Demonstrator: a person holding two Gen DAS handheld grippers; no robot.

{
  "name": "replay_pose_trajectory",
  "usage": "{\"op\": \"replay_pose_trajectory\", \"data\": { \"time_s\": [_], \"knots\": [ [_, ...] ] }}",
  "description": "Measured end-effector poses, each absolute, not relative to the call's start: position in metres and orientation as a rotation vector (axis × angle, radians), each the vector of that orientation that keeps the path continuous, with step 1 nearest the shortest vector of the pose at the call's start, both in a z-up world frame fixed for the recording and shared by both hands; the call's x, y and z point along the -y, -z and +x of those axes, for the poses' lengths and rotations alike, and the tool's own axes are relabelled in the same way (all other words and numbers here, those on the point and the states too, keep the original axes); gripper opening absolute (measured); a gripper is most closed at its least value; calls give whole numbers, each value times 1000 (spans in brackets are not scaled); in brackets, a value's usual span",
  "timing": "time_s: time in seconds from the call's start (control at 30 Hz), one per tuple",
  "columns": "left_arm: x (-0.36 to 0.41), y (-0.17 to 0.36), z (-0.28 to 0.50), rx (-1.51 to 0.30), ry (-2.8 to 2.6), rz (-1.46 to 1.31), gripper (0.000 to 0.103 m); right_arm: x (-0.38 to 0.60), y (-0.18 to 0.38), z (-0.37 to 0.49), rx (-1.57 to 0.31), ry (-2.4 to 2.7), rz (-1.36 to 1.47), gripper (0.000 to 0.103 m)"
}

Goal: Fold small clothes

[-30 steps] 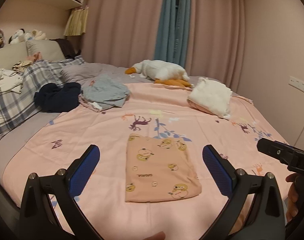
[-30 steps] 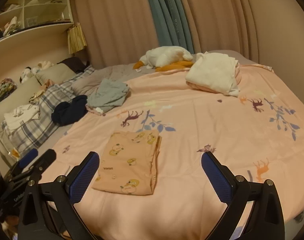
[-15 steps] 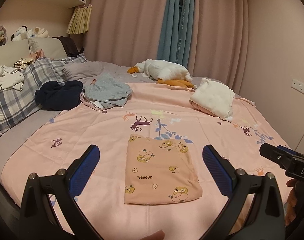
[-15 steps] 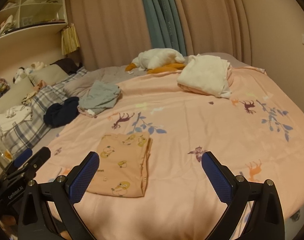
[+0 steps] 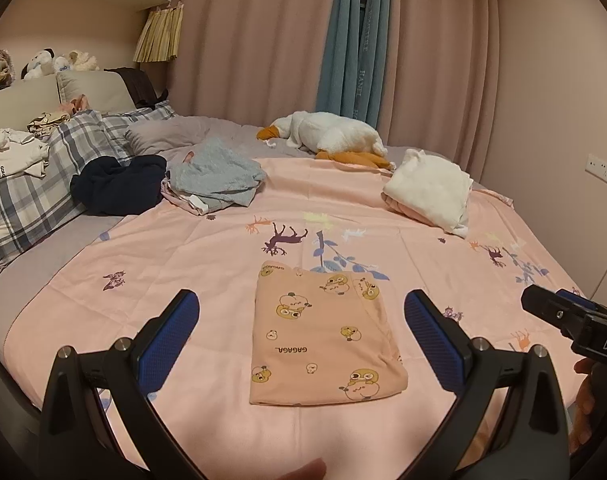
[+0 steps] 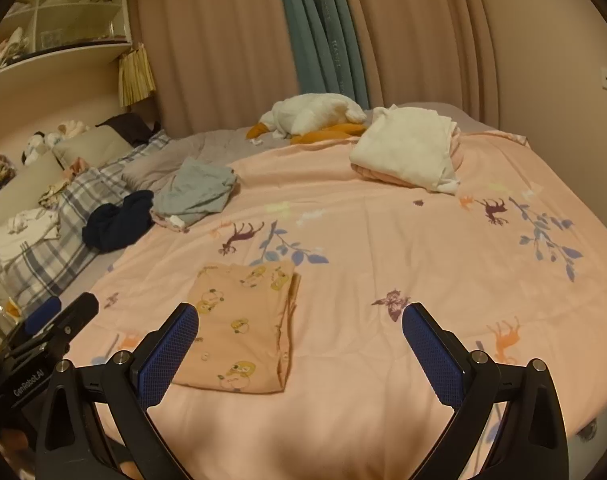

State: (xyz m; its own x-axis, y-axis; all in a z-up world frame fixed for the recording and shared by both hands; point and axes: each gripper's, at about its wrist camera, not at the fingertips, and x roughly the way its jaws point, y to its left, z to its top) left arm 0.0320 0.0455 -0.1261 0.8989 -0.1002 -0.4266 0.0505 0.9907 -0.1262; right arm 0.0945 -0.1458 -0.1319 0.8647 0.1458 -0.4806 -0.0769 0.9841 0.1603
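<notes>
Both hand-held grippers (image 5: 301, 334) (image 6: 299, 338) hover wide-jawed over folded garment (image 5: 323, 332).

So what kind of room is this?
Most likely a bedroom: a big bed with a plaid pillow, a plush goose lying on it, and long curtains behind.

- Left wrist view: looks forward between the two blue-padded fingers of the left gripper (image 5: 301, 332), from above the near edge of the bed with the pink animal-print cover (image 5: 403, 240), facing the pink pleated curtains (image 5: 263, 48).
- Right wrist view: looks forward between the fingers of the right gripper (image 6: 299, 344), from further toward the near right corner of the bed, turned slightly left.
- Shared field: the folded peach cartoon-print garment (image 5: 323, 332) (image 6: 243, 324), the white plush goose (image 5: 327, 136) (image 6: 315, 114), and each view's edge shows the other gripper.
</notes>
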Motion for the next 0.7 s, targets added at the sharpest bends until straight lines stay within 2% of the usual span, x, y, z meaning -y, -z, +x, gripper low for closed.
{"op": "replay_pose_trajectory", "data": {
  "time_s": [0.7],
  "knots": [
    [-53,129,37,-468,55,-146,103,145,134,97,-527,-92,131,101]
  ]
}}
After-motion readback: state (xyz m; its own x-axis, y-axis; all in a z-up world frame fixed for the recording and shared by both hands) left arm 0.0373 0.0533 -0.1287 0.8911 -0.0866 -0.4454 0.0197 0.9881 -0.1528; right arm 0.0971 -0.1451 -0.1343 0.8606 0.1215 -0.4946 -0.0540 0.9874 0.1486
